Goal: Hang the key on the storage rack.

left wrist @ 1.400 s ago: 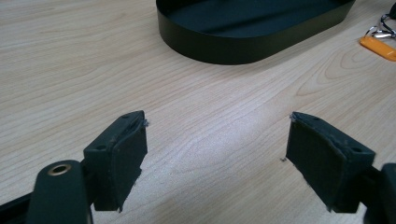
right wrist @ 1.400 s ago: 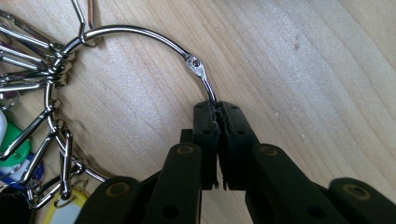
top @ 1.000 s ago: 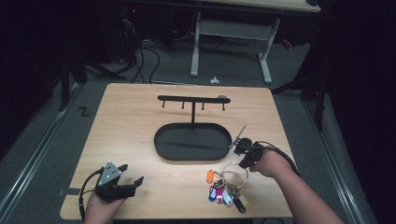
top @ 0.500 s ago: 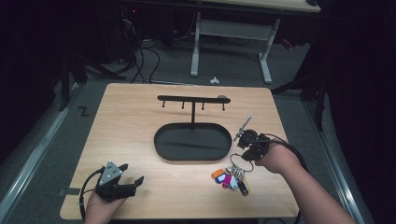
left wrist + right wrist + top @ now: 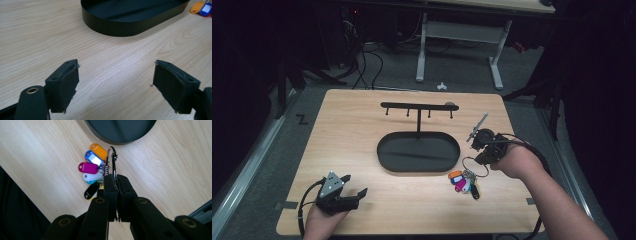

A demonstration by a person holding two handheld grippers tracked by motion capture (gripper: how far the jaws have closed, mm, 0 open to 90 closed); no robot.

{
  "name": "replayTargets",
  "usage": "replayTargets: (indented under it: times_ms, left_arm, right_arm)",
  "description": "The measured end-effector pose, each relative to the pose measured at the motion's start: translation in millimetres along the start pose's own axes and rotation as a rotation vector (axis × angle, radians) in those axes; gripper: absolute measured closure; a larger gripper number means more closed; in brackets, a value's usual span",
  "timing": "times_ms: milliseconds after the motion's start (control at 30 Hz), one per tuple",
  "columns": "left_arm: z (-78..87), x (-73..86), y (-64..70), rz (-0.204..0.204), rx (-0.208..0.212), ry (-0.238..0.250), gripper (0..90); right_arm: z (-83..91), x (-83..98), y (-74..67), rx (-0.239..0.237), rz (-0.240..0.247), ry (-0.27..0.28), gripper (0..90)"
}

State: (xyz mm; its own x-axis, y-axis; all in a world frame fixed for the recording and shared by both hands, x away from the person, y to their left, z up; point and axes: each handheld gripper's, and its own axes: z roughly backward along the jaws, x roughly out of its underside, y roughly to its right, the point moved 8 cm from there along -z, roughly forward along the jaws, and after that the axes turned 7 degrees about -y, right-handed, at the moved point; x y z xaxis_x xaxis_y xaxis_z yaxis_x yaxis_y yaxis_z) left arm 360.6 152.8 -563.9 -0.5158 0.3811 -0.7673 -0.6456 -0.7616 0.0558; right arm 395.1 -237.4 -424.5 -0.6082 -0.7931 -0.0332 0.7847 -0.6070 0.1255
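Grey floor [image 5: 272, 150], white desk legs [image 5: 421, 50]

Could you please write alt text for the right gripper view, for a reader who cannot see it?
The right gripper has its black fingers shut on the metal ring of a bunch of coloured key tags lying on a light wooden table. The curved edge of a black oval tray shows at the top.

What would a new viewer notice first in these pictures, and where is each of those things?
The eye goes first to the bunch of coloured key tags on a metal ring, near the table's front right, with the right gripper shut on the ring. Next comes the black oval tray at the table's centre, with a hook rack rising from it. At the front left, the left gripper waits open.
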Motion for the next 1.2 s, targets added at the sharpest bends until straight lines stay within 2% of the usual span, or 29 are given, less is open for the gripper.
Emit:
replayTargets:
  times_ms: [100, 367, 700, 1033, 1200]
  left_arm:
    - [0.3, -1.5, 0.4, 0.001, 0.000, 0.011, 21.2]
    - [-0.3, -1.4, 0.6, -0.002, 0.001, 0.004, 21.2]
    - [9.5, 3.9, -5.9, 0.026, -0.013, 0.017, 21.2]
    - [20.6, 11.7, -11.3, 0.045, -0.036, 0.024, 21.2]
    - [26.5, 14.9, -14.4, 0.060, -0.049, 0.033, 21.2]
  right_arm:
    - [10.1, -0.5, 2.6, 0.006, -0.001, 0.006, 87.7]
    - [30.6, -8.0, 8.2, 0.006, -0.005, 0.015, 87.7]
    - [56.0, -26.5, 16.1, 0.033, -0.003, 0.014, 87.7]
    - [57.8, -49.1, 17.2, 0.035, 0.016, 0.019, 87.7]
    - [56.6, -61.0, 22.5, 0.040, 0.020, 0.022, 87.7]
